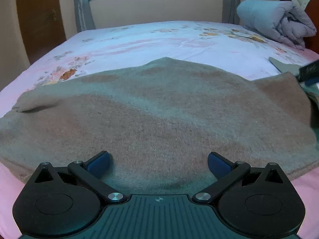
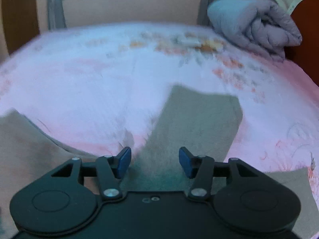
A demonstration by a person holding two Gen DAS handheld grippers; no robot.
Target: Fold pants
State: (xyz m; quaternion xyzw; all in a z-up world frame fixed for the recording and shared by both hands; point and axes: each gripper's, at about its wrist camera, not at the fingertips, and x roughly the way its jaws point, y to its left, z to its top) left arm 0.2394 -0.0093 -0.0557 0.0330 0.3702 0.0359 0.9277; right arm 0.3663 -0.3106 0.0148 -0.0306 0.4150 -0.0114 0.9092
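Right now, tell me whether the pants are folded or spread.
Partly folded: the pants lie doubled on the bed, one leg still spread flat.

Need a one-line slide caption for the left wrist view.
Left tool open over brown pants spread on a floral bed, rolled quilt at the far right corner.

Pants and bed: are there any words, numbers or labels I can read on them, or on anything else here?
No text can be read in either view.
Brownish-grey knitted pants: no label or print shows.
Pink floral bedsheet: only flower patterns, no words.
Rolled grey quilted blanket: no tag shows.
Dark object at the right edge of the left wrist view: faint marks, too blurred to read.
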